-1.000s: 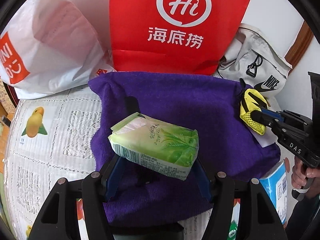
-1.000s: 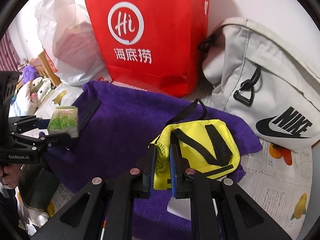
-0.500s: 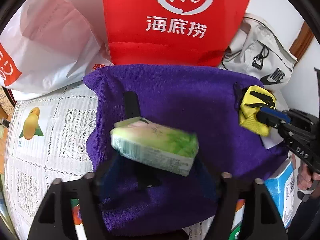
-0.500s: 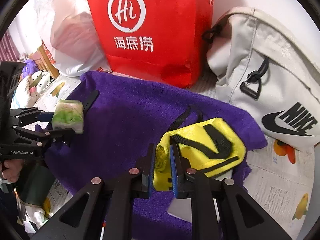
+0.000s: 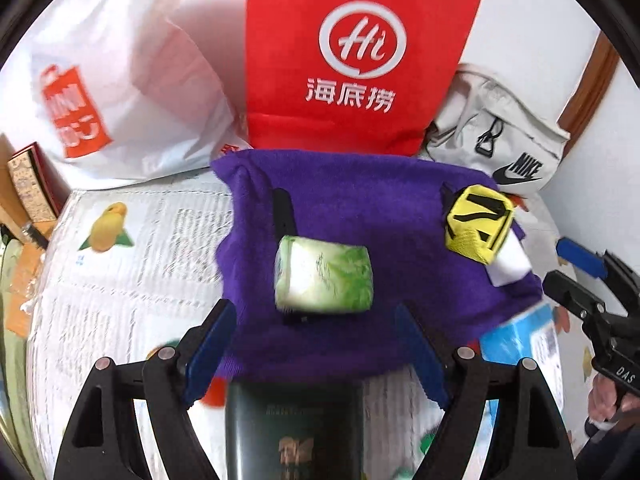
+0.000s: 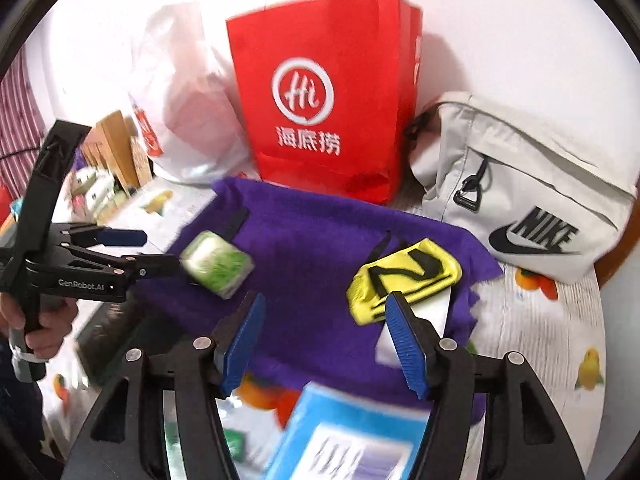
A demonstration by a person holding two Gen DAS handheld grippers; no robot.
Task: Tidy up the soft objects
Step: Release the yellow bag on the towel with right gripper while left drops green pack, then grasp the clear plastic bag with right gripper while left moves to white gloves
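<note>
Nearest, our left tongs (image 5: 312, 344) stand with their blue pads wide apart and grip nothing; below them a dark green box (image 5: 294, 432) runs out of the picture, its print too blurred to read. Just beyond the pad tips the green tissue pack (image 5: 324, 278) lies on the purple towel (image 5: 360, 208), smeared by motion, and we cannot tell whether it rests flat. Our right tongs (image 6: 322, 340) are likewise spread apart and empty; a blue packet (image 6: 348, 436) under them is blurred and cut off at the bottom edge. Just ahead of the right pad the yellow pouch (image 6: 404, 276) sits on the towel's edge, half covering a white card (image 6: 430, 312). Farther off stand a red paper bag (image 6: 320, 100), a grey Nike bag (image 6: 520, 200) and a white plastic bag (image 5: 120, 80).
</note>
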